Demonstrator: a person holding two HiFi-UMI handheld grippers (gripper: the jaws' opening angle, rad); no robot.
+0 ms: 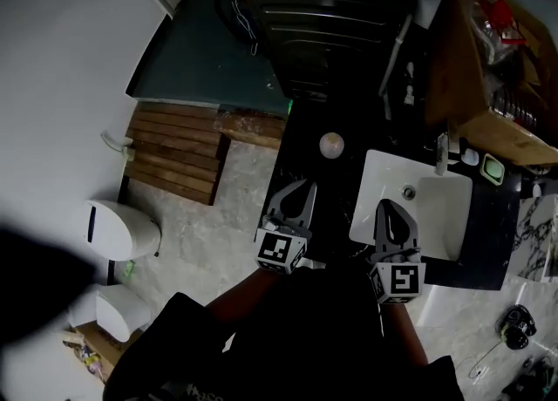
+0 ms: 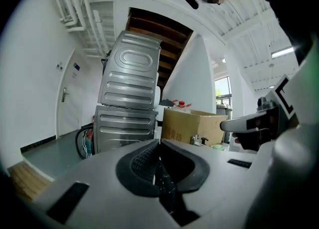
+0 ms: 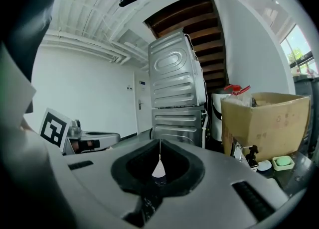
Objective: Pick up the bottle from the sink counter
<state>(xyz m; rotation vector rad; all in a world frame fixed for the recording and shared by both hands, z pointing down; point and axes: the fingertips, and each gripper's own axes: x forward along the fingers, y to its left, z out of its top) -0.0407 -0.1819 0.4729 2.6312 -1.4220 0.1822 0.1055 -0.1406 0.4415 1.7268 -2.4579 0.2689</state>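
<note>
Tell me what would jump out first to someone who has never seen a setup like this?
Most striking are the two grey hand-held tools low in the head view, the left gripper and the right gripper, each closed to a point and carrying a cube with black-and-white squares. Just past them a white sink glows against the dark counter, where a small round pale thing sits. Behind stand stacked silver machines and a cardboard box.

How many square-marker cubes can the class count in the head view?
2. One cube sits on the left gripper, over the dark counter; the other cube sits on the right gripper, at the near edge of the white sink. None looks hidden.
</note>
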